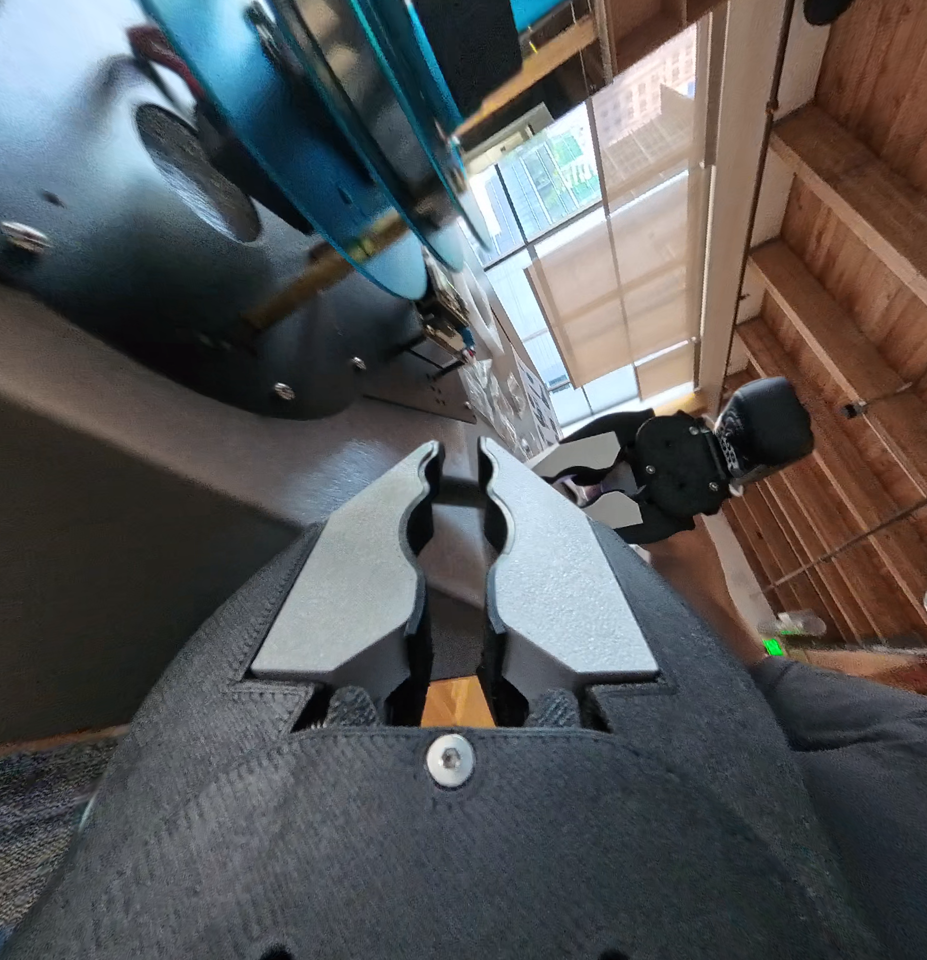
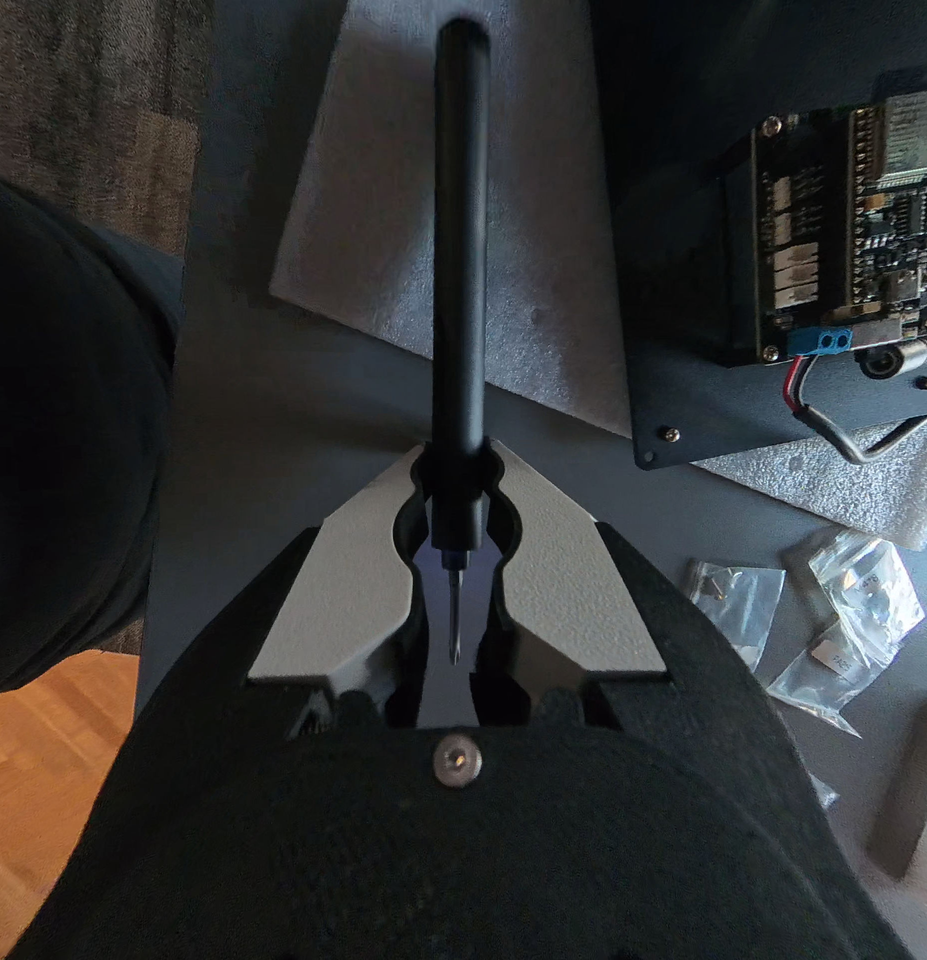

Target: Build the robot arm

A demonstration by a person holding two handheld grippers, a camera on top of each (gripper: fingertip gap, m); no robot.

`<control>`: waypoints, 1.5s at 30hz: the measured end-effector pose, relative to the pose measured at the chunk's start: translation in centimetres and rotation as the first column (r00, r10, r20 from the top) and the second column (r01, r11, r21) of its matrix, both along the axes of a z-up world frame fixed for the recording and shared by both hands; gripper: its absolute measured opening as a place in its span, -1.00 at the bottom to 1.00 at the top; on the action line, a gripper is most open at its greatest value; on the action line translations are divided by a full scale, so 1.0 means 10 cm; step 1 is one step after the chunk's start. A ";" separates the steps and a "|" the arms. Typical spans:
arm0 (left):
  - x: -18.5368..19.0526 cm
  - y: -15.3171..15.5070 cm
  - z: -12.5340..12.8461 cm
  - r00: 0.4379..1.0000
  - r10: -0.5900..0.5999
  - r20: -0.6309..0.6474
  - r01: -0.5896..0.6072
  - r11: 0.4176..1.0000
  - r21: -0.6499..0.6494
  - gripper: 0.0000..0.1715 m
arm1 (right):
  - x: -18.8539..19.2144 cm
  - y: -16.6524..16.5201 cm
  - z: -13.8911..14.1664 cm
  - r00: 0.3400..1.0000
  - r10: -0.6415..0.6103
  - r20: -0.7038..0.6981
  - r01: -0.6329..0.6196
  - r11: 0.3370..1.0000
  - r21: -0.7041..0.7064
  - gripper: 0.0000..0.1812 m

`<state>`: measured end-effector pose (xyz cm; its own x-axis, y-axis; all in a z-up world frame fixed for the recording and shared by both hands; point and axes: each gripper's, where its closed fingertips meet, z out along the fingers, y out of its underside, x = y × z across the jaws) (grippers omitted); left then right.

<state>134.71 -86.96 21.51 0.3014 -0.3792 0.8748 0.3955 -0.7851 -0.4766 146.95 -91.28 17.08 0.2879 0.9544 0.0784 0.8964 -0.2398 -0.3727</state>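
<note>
Screwdriver [image 2: 460, 260] (black) clamped by right gripper [image 2: 457, 457] — left gripper [image 1: 460, 457] narrowly parted.

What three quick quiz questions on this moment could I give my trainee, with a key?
1. True or false: the right gripper is shut on a black screwdriver.
2. Which way does the screwdriver's metal tip point: A) back toward the camera, B) toward the circuit board, C) toward the clear plastic bags?
3. Fill in: between its fingers the left gripper holds ____.

Key: 1 true; 2 A; 3 nothing.
</note>
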 end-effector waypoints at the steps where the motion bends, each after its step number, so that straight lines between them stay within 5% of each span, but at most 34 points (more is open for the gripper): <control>1: -0.07 0.02 0.00 1.000 0.014 -0.011 -0.014 1.000 0.007 -0.87 | -0.01 0.01 0.00 1.000 0.003 0.003 -0.003 1.000 -0.005 -0.82; 7: -0.28 -0.03 0.00 0.985 0.000 -0.175 0.022 0.992 0.125 -1.00 | -0.04 0.06 0.06 0.998 0.023 0.058 -0.023 1.000 -0.003 -0.82; 12: -0.47 -0.09 -0.14 0.857 -0.046 -0.513 0.158 0.971 0.177 -1.00 | -0.19 0.17 0.12 0.994 0.083 0.073 -0.085 0.996 0.021 -0.82; 15: -0.73 -0.12 -0.24 0.690 -0.042 -0.723 0.220 0.963 0.154 -1.00 | -0.22 0.20 0.03 0.988 0.112 0.105 -0.114 0.993 0.010 -0.82; 21: -1.50 -0.07 -0.30 0.117 0.089 -0.989 0.238 0.964 0.115 -1.00 | -0.22 0.20 0.01 0.984 0.142 0.106 -0.144 0.990 0.008 -0.80; 23: -1.65 -0.04 -0.25 0.015 0.129 -0.991 0.217 0.967 0.130 -1.00 | -0.22 0.21 0.01 0.982 0.152 0.110 -0.155 0.988 0.021 -0.76; 33: -1.82 -0.32 0.19 -0.028 0.283 -0.959 0.052 0.958 0.282 -0.99 | -0.27 0.15 0.12 0.991 0.127 0.037 -0.131 0.980 0.149 -0.55; 38: -1.66 -0.61 0.66 -0.057 0.414 -0.908 0.005 0.910 0.415 -0.77 | -0.15 0.05 0.56 0.996 0.021 -0.082 0.011 0.929 0.370 -0.49; 40: -1.48 -0.74 0.91 -0.061 0.479 -0.876 0.001 0.877 0.480 -0.69 | 0.05 0.07 1.00 0.980 -0.096 -0.172 0.178 0.804 0.567 -0.46; 43: -1.05 -0.94 1.27 -0.056 0.567 -0.822 0.022 0.824 0.567 -0.59 | 0.55 -0.11 1.76 0.931 -0.224 -0.288 0.362 0.465 0.808 -0.48; 45: -0.69 -1.08 1.45 -0.033 0.602 -0.798 0.043 0.798 0.601 -0.53 | 0.79 -0.35 1.97 0.918 -0.268 -0.294 0.380 0.370 0.848 -0.45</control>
<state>127.83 -97.78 36.06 0.8476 -0.1336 -0.5135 -0.5222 -0.3814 -0.7628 154.86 -94.78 36.78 0.6172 0.2068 0.7592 0.7756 0.0027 -0.6313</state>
